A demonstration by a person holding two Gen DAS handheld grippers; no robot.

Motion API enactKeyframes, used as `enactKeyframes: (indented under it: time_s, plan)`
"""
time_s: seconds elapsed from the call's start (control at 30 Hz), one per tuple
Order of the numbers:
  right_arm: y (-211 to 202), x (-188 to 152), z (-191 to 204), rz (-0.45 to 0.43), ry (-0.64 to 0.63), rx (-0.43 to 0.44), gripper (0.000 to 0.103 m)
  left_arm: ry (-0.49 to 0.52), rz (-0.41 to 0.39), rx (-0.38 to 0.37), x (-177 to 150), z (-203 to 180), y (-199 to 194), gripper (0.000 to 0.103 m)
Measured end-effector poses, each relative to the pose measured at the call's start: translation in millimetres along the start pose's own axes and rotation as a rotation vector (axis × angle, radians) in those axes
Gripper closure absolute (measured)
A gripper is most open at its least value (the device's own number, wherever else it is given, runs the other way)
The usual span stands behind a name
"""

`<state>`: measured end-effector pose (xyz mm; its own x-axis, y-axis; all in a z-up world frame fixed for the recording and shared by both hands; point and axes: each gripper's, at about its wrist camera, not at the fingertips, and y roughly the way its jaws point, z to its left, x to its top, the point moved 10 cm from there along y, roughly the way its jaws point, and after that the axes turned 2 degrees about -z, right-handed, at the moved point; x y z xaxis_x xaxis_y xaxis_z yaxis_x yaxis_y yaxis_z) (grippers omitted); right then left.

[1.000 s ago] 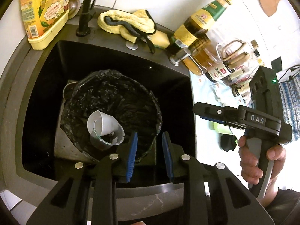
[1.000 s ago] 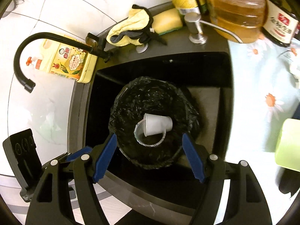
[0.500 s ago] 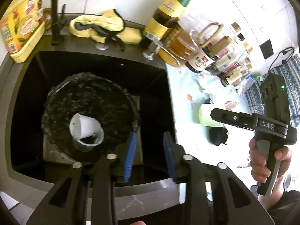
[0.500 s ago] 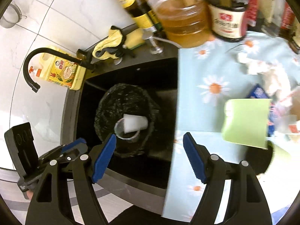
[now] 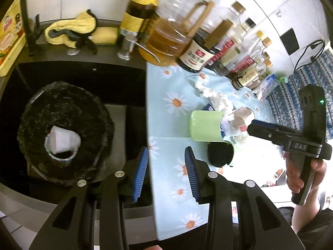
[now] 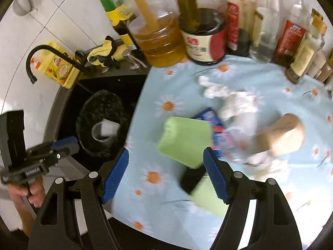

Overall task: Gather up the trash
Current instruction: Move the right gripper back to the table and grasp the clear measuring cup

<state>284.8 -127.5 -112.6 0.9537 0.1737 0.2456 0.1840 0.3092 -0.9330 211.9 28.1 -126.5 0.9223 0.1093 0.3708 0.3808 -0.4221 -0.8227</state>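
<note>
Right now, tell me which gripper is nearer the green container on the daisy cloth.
Right. The right gripper hangs open just in front of the green container; the left gripper, open too, sits back at the sink edge, off to its left.

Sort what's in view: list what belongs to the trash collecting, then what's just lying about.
Job: bin with black liner, paper cups in it, crumpled tissues, blue wrapper, brown paper cup.

Lying about: oil jug, sauce bottles, yellow cloth, faucet, green container.
</note>
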Motion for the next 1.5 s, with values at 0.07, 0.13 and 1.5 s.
enactKeyframes:
  time_s: [0.07,0.13,1.5]
  plan:
    - [-4.9,-0.2,-13.8,-0.008,-0.08,-0.045,0.029,-0.004,0.011,0.013,-2.7,-11.9,9.7,0.068]
    - [-7.5,-3.5,-25.0,-0.001,-0.153,-0.055,0.03,-0.016,0.023,0.023,-6.2,-23.2,18.9,0.068]
    - [-21.6,-14.3,-68.3,0.143,-0.61,0.171,0.101,-0.218,-0.002,0.184,-44.2,-105.6,62.6,0.057]
